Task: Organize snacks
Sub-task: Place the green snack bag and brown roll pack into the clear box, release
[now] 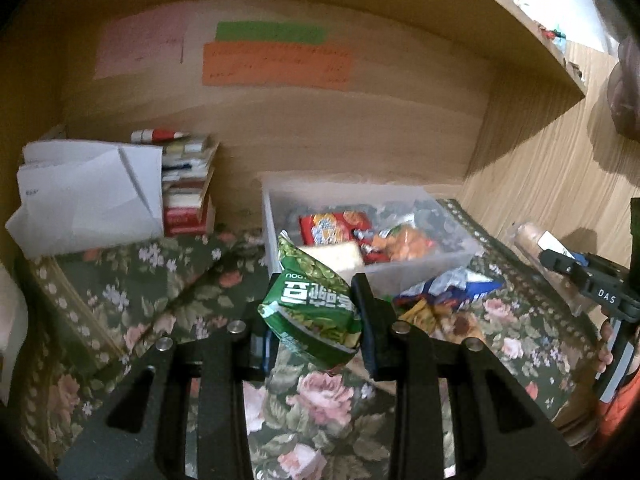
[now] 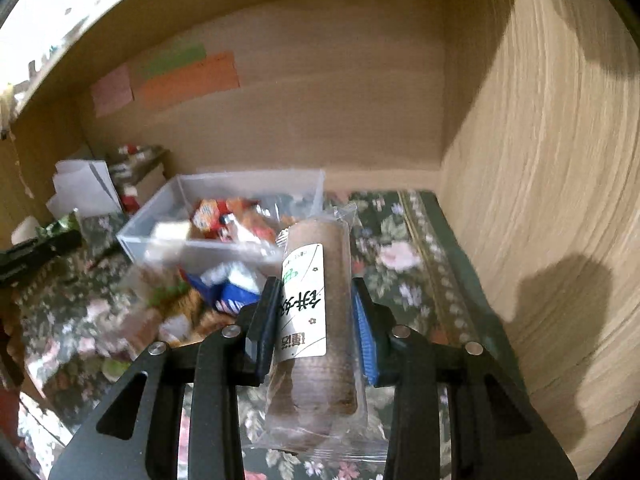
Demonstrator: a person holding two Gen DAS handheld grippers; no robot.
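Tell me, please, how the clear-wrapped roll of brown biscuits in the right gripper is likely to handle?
The biscuit roll looks stiff along its length, since it juts straight out of the right gripper. Its round shape would probably roll if laid on the floral cloth. The glossy wrapper may be slippery, and stacked biscuits could crack under squeezing.

Floral cloth (image 2: 404,240) right of clear bin (image 2: 256,184) free, wood wall (image 2: 540,200) beyond
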